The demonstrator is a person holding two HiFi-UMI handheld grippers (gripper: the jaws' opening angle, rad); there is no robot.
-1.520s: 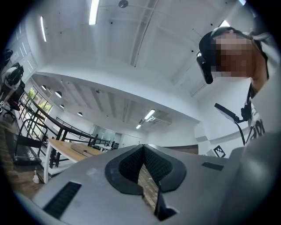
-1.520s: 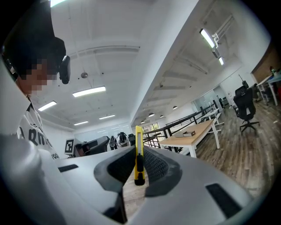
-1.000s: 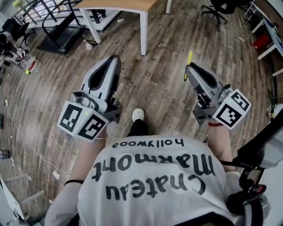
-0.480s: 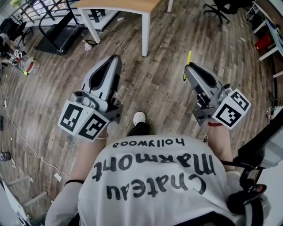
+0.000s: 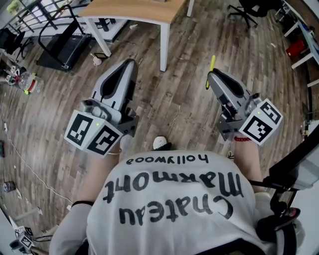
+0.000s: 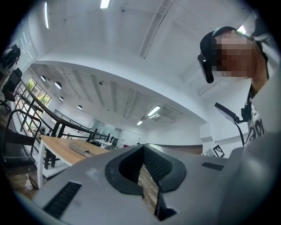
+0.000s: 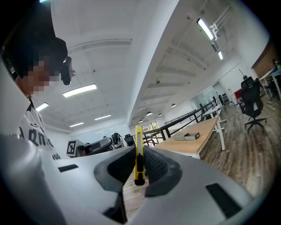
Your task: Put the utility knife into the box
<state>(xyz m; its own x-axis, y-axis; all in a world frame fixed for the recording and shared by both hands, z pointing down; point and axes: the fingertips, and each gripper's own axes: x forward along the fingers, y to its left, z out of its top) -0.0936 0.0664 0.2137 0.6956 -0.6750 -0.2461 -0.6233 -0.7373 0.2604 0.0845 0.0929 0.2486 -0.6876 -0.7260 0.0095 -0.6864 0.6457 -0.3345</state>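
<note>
Seen from above, a person on a wood floor holds out two grippers: the left gripper [image 5: 130,63], jaws pressed together, and the right gripper [image 5: 211,74], pinching one yellow utility knife [image 5: 213,64] that juts past its tips toward a wooden table [image 5: 134,7]. The left gripper view shows its jaws closed on nothing, and one shallow grey box [image 6: 81,149] lying on the table well ahead. In the right gripper view the knife stands upright, clamped between the pads by its flat sides, a sensible hold since it looks light, stiff and smooth enough to slip.
</note>
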